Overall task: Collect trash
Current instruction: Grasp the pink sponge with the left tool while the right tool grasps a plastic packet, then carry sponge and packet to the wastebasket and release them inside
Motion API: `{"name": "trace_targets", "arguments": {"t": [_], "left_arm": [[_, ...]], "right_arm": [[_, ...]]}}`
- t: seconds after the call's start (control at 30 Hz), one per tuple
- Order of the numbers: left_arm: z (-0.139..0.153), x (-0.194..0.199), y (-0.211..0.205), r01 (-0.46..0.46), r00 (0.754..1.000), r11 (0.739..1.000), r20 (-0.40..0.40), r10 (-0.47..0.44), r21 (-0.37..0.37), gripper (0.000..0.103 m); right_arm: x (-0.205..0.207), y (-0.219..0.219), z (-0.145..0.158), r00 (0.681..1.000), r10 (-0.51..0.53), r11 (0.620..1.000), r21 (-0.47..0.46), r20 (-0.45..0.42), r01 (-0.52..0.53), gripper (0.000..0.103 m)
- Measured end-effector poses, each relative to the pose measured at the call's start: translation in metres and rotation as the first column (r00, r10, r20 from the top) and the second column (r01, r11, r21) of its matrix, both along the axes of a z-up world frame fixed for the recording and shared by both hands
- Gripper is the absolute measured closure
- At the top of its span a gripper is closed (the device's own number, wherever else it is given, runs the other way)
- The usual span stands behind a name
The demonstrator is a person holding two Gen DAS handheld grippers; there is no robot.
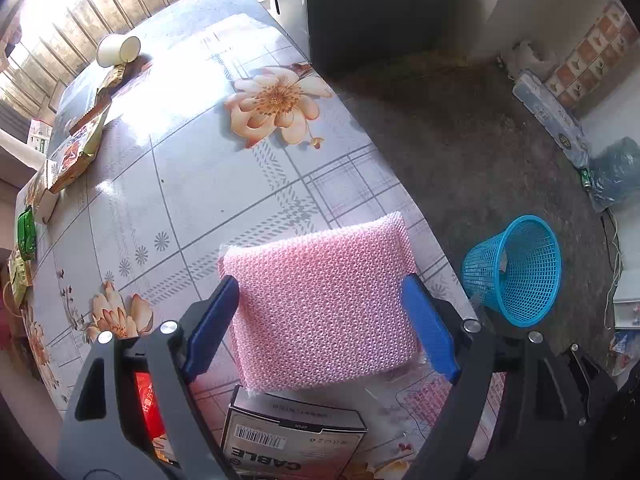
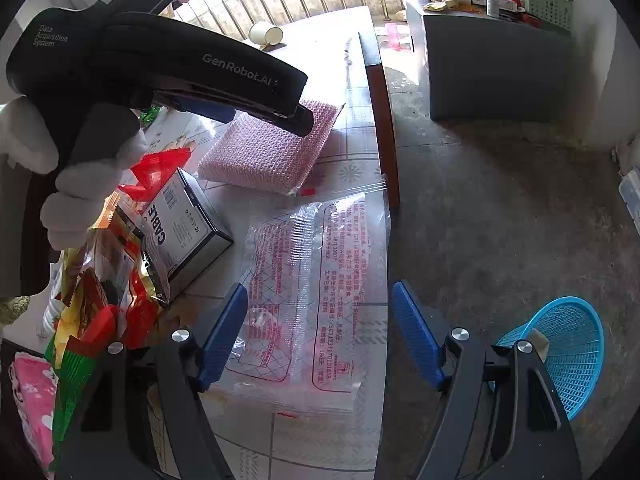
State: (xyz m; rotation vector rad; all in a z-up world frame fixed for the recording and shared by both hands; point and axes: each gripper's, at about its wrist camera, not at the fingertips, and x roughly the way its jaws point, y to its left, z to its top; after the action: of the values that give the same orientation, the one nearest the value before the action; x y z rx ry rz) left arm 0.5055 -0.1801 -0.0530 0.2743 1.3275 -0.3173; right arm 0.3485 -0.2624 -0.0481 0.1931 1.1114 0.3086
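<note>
Left hand-held gripper (image 1: 320, 328) astride pink sponge (image 1: 320, 304)

Table (image 1: 248, 184): carries the bubble-wrap pad (image 1: 324, 304) near its floor-side edge.
Cable box (image 2: 182, 220): lies just beside the pad.
Printed plastic bag (image 2: 316, 292): flat at the table edge, next to the box.
Paper cup (image 1: 118, 50): on its side at the far end.
Snack wrappers (image 1: 76, 148): along the opposite edge.
Mesh basket (image 1: 516, 268): tipped on the floor beside the table.

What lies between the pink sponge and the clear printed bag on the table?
In the right wrist view, only bare tablecloth separates the pink sponge from the clear printed bag; nothing else lies there.
</note>
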Motion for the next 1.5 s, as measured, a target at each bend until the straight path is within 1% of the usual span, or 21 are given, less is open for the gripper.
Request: {"name": "trace_targets", "arguments": {"t": [0.17, 0.2, 0.27, 0.33, 0.43, 0.47, 0.6, 0.67, 0.73, 0.77, 0.9, 1.03, 1.1, 1.23, 1.37, 1.5], "left_arm": [[-0.007, 0.005, -0.003, 0.026, 0.999, 0.999, 0.021, -0.026, 0.023, 0.015], [-0.009, 0.006, -0.003, 0.027, 0.999, 0.999, 0.019, -0.028, 0.027, 0.011], [-0.013, 0.011, 0.0, 0.012, 1.0, 1.0, -0.004, -0.012, 0.014, 0.009], [-0.015, 0.017, 0.005, -0.011, 0.999, 1.0, -0.037, 0.011, -0.01, 0.007], [-0.017, 0.023, 0.008, -0.022, 0.998, 0.999, -0.063, 0.021, -0.024, 0.007], [-0.017, 0.024, 0.009, -0.022, 0.998, 0.999, -0.064, 0.021, -0.025, 0.007], [-0.015, 0.023, 0.006, 0.004, 0.998, 1.0, -0.055, -0.005, -0.024, 0.01], [-0.013, 0.021, 0.004, 0.021, 0.999, 1.0, -0.038, -0.021, -0.021, 0.012], [-0.01, 0.017, 0.002, 0.033, 0.999, 0.999, -0.023, -0.033, -0.015, 0.014], [-0.008, 0.017, 0.002, 0.035, 0.999, 0.999, -0.021, -0.035, -0.017, 0.014], [0.001, 0.015, 0.006, 0.03, 0.999, 0.999, -0.013, -0.031, -0.03, 0.015], [0.017, 0.014, 0.013, 0.019, 1.0, 0.999, 0.006, -0.019, -0.043, 0.015], [0.027, 0.011, 0.016, 0.014, 1.0, 0.999, 0.018, -0.014, -0.048, 0.015], [0.047, 0.001, 0.016, 0.012, 0.999, 0.997, 0.038, -0.009, -0.075, 0.015], [0.066, -0.019, 0.002, 0.044, 0.998, 0.994, 0.049, -0.039, -0.102, 0.015], [0.076, -0.051, -0.03, 0.096, 0.995, 0.986, 0.043, -0.091, -0.138, 0.015]], "right_arm": [[0.004, -0.002, -0.005, 1.0, -0.007, 1.0, 0.001, -0.005, 0.007, 0.042], [0.005, -0.003, -0.005, 1.0, -0.012, 1.0, 0.007, -0.006, 0.012, 0.043], [0.005, -0.007, -0.005, 1.0, -0.024, 0.999, 0.02, -0.007, 0.025, 0.049], [0.006, -0.011, -0.005, 0.999, -0.032, 0.999, 0.036, -0.008, 0.032, 0.052], [0.007, -0.016, -0.006, 0.999, -0.047, 0.998, 0.05, -0.006, 0.047, 0.059], [0.008, -0.018, -0.008, 0.998, -0.055, 0.997, 0.049, -0.007, 0.056, 0.065], [0.01, -0.025, -0.01, 0.997, -0.079, 0.993, 0.083, -0.009, 0.079, 0.074], [0.01, -0.033, -0.01, 0.996, -0.09, 0.99, 0.105, -0.009, 0.09, 0.08], [0.008, -0.038, -0.009, 0.995, -0.1, 0.986, 0.13, -0.009, 0.1, 0.083], [0.006, -0.038, -0.008, 0.994, -0.107, 0.985, 0.137, -0.007, 0.107, 0.087], [0.0, -0.045, -0.003, 0.992, -0.123, 0.979, 0.167, 0.003, 0.12, 0.092], [-0.007, -0.05, 0.001, 0.991, -0.137, 0.972, 0.197, 0.011, 0.132, 0.098], [-0.014, -0.054, 0.007, 0.99, -0.139, 0.966, 0.224, 0.015, 0.132, 0.098], [-0.022, -0.061, 0.016, 0.987, -0.159, 0.961, 0.236, 0.037, 0.146, 0.098], [-0.038, -0.079, 0.028, 0.978, -0.199, 0.951, 0.253, 0.065, 0.177, 0.099], [-0.063, -0.119, 0.033, 0.956, -0.281, 0.929, 0.272, 0.08, 0.251, 0.099]]}}
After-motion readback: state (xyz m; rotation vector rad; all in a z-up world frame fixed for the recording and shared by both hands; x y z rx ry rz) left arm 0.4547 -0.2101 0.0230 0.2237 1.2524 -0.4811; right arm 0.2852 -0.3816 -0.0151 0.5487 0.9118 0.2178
